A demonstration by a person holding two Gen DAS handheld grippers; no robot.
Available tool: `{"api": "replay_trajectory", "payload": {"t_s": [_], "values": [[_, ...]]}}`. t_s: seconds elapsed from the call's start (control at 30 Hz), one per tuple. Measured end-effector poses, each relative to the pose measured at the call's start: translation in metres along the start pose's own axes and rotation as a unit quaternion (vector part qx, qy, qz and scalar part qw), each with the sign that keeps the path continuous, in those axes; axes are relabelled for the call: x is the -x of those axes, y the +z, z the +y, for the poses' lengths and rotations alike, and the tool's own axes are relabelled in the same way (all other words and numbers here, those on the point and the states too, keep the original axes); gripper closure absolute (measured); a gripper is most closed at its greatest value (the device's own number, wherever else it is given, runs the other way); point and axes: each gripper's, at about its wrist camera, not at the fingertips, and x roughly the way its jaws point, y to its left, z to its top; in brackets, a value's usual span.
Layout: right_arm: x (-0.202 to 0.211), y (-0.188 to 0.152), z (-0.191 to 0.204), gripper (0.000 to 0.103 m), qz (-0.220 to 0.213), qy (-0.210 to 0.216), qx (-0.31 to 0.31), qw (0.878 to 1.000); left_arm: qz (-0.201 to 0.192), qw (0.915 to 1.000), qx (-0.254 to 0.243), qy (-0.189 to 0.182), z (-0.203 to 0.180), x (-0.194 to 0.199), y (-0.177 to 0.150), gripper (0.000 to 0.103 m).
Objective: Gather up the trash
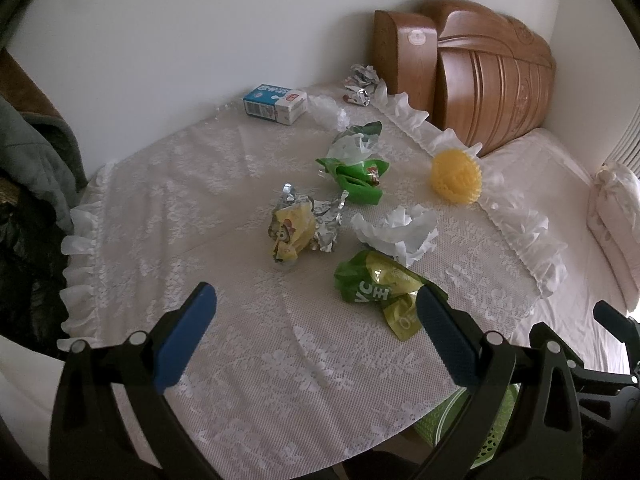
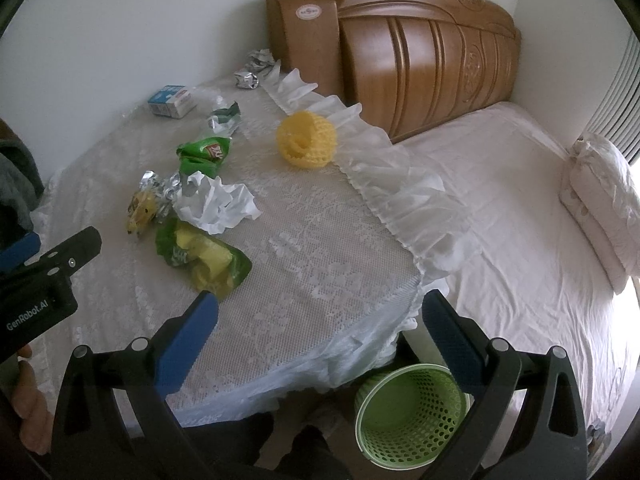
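Observation:
Trash lies on a round table with a white lace cloth (image 1: pixel 248 360) (image 2: pixel 320 264). Nearest is a green and yellow snack bag (image 1: pixel 380 284) (image 2: pixel 204 256). Behind it lie crumpled white paper (image 1: pixel 400 232) (image 2: pixel 218 204), a yellow and foil wrapper (image 1: pixel 296 228) (image 2: pixel 148 200), a green chip bag (image 1: pixel 356 176) (image 2: pixel 202 154), a yellow foam net (image 1: pixel 456 176) (image 2: pixel 306 140), a blue and white carton (image 1: pixel 274 104) (image 2: pixel 170 100) and crumpled foil (image 1: pixel 362 84) (image 2: pixel 256 68). My left gripper (image 1: pixel 316 308) is open and empty above the near table. My right gripper (image 2: pixel 320 316) is open and empty over the table's edge.
A green mesh waste basket (image 2: pixel 412 412) (image 1: pixel 492 432) stands on the floor under the table's near right edge. A bed with a white sheet (image 2: pixel 520 208) and a wooden headboard (image 2: pixel 420 60) is on the right. Dark clothing (image 1: pixel 28 168) hangs at the left.

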Motion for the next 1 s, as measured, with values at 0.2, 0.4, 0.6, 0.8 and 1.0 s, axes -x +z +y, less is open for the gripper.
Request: {"api": "replay_trajectory", "payload": {"t_s": [0.2, 0.4, 0.6, 0.8, 1.0], "values": [[0.0, 0.001, 0.0, 0.002, 0.0, 0.0, 0.0, 1.0, 0.001, 1.0, 0.0, 0.0, -0.001, -0.001, 0.0, 0.007], [-0.001, 0.001, 0.0, 0.002, 0.0, 0.0, 0.0, 1.0, 0.002, 1.0, 0.0, -0.001, 0.0, -0.001, 0.001, 0.007], [-0.003, 0.001, -0.001, 0.002, -0.002, 0.002, -0.004, 1.0, 0.002, 1.0, 0.001, -0.004, 0.001, -0.003, 0.0, 0.007], [-0.014, -0.004, -0.005, 0.002, 0.007, 0.013, -0.015, 1.0, 0.024, 0.9995, -0.003, -0.022, 0.011, -0.017, -0.008, 0.007], [-0.034, -0.014, -0.002, 0.002, 0.037, 0.023, -0.024, 0.999, 0.052, 0.9984, -0.011, -0.017, 0.024, -0.032, -0.02, 0.007]]}}
